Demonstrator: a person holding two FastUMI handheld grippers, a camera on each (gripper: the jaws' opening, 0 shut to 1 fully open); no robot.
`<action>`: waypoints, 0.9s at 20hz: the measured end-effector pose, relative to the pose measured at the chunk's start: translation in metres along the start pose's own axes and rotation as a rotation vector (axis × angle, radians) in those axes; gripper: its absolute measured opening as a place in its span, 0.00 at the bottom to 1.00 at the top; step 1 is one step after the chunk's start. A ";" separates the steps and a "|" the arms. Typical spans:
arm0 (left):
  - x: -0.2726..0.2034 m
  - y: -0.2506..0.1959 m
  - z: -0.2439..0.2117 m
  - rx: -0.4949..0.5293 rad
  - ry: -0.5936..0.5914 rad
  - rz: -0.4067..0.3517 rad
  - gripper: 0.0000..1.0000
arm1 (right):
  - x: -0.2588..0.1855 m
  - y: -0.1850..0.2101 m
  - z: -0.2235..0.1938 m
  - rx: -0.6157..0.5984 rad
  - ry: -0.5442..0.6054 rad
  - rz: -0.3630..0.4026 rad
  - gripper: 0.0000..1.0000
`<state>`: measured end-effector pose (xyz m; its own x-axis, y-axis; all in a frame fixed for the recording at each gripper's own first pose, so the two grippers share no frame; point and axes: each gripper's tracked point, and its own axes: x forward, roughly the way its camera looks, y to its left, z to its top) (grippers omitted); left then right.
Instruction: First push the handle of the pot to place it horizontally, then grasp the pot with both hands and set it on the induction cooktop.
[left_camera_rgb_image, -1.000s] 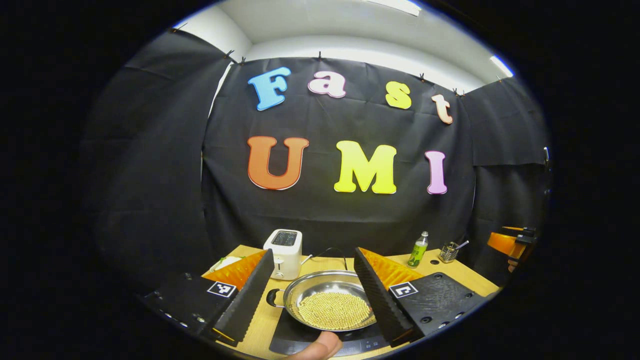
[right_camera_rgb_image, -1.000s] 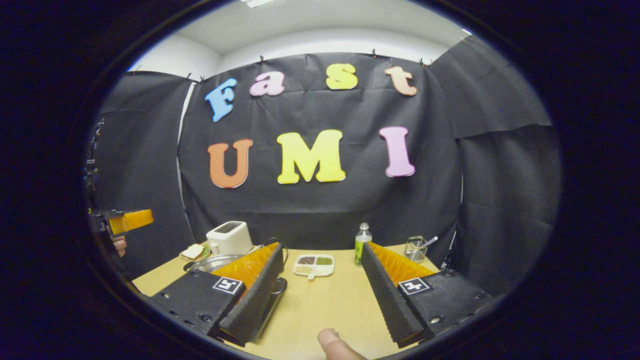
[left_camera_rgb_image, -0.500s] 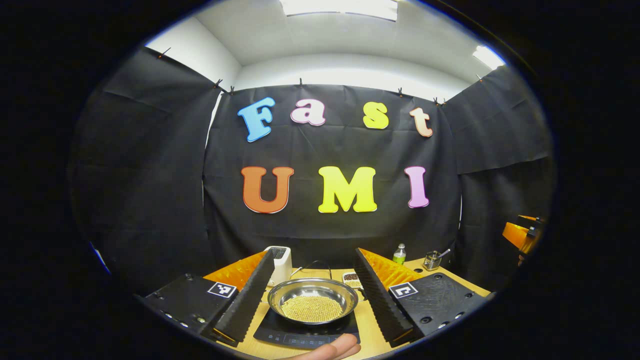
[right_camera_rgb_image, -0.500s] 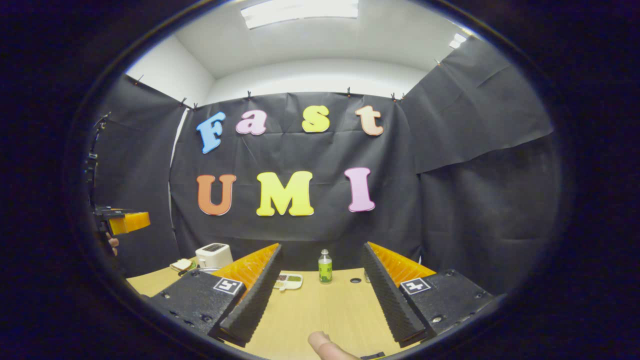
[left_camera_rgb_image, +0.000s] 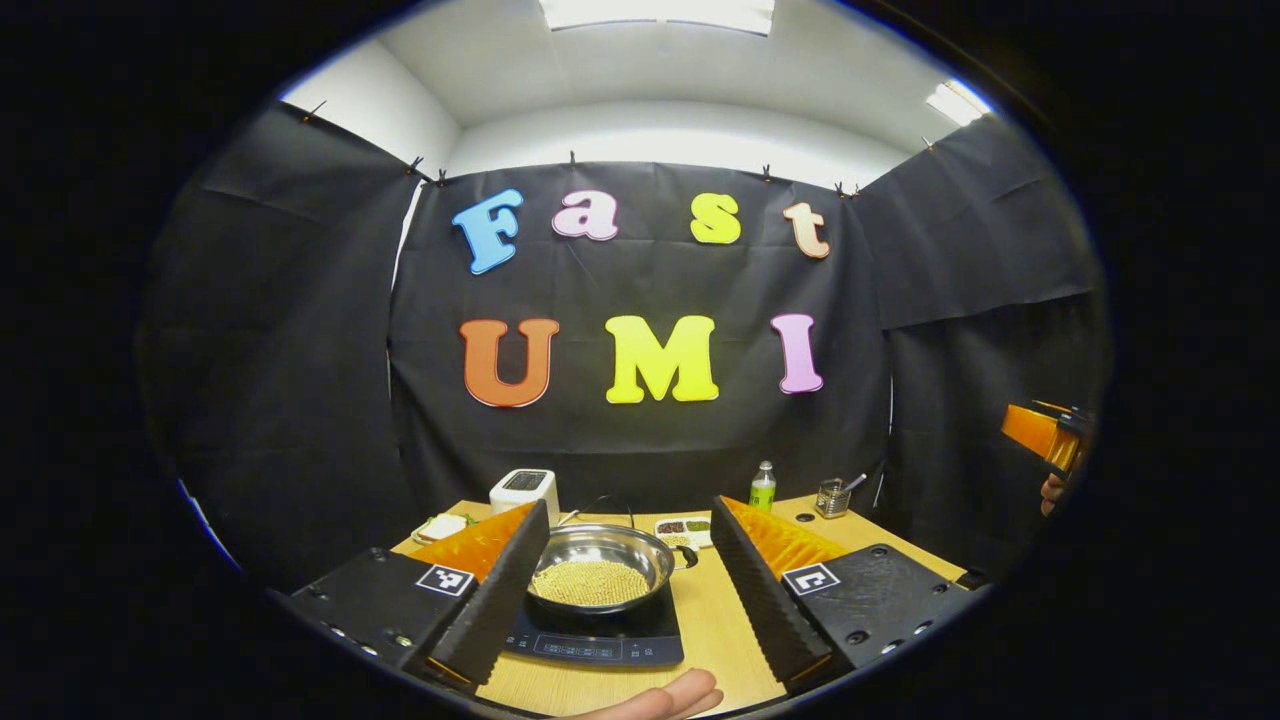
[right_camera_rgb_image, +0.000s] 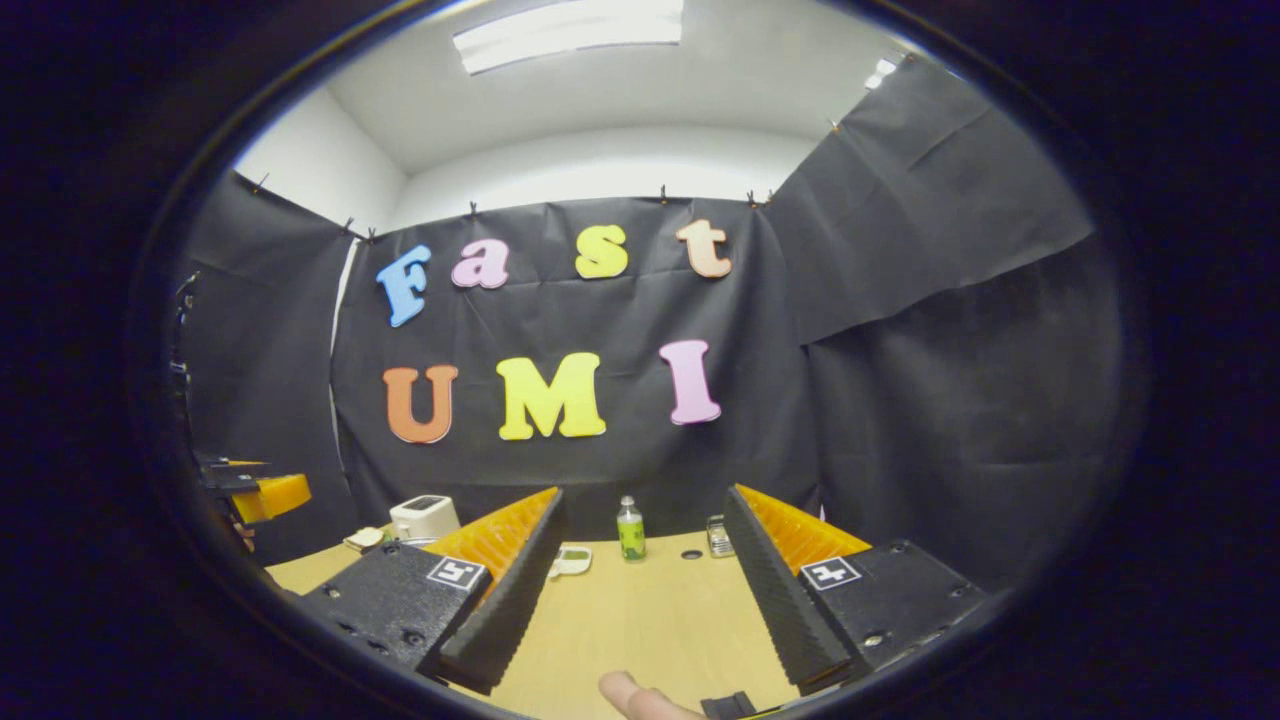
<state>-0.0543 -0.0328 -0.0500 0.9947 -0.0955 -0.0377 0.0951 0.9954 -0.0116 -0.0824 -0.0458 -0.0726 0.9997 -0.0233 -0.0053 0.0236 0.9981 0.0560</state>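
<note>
The pot (left_camera_rgb_image: 600, 572) sits on the induction cooktop (left_camera_rgb_image: 598, 640). It is a shiny metal pot, and it has lots of small yellow beads (left_camera_rgb_image: 590, 583) inside. One little handle (left_camera_rgb_image: 686, 557) sticks out on the pot's right side. The cooktop is dark and flat, and it lies on the wooden worktop (left_camera_rgb_image: 715, 630).

The left claw (left_camera_rgb_image: 625, 590) is wide open and holds nothing. It hangs in front of the pot, and the pot shows in the gap between its two fingers. A fingertip (left_camera_rgb_image: 670, 695) of the person's hand shows just in front of the cooktop.

Behind the pot stands a white toaster (left_camera_rgb_image: 523, 490). A plate with a sandwich (left_camera_rgb_image: 440, 526) lies to the left of the pot. A small white tray of seeds (left_camera_rgb_image: 684, 528) lies just behind the pot, on its right. A green bottle (left_camera_rgb_image: 763, 487) and a wire cup with a spoon (left_camera_rgb_image: 831, 496) stand farther back to the right of the pot.

The right claw (right_camera_rgb_image: 640, 585) is wide open too, and holds nothing. It hangs over the bare worktop (right_camera_rgb_image: 640, 620), with the bottle (right_camera_rgb_image: 630, 530) far ahead of it.
</note>
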 end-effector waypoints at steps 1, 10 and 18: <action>-0.001 -0.001 0.000 0.008 -0.006 -0.006 0.96 | 0.003 -0.005 -0.001 0.005 0.004 -0.008 0.98; 0.000 -0.002 0.001 0.028 -0.017 -0.006 0.96 | 0.002 0.000 0.008 -0.014 -0.027 0.002 0.99; -0.005 -0.002 0.006 0.040 -0.037 -0.003 0.96 | -0.007 0.007 0.019 -0.031 -0.056 0.008 0.97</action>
<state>-0.0591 -0.0340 -0.0439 0.9951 -0.0987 -0.0012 0.0987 0.9947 0.0285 -0.0889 -0.0397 -0.0532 0.9986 -0.0174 0.0505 0.0162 0.9996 0.0246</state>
